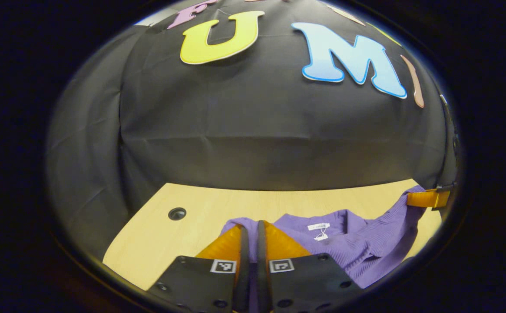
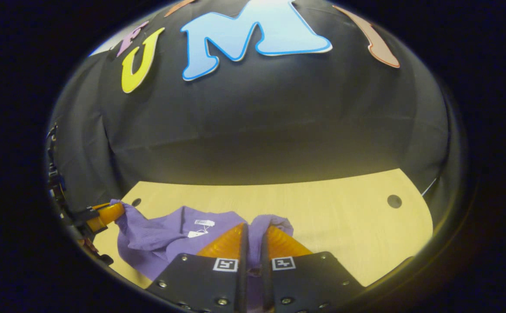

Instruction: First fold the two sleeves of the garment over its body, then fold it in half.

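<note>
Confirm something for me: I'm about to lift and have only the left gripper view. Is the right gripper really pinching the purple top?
Observer: Yes. In the right gripper view, the right gripper has its fingers nearly together, with a fold of the purple ribbed top between them.
Operator: What's beyond it on that side?
Observer: The wooden table runs out to a round hole near its edge.
Operator: And my grip from outside?
Observer: The left gripper pinches the top's raised corner.
</note>
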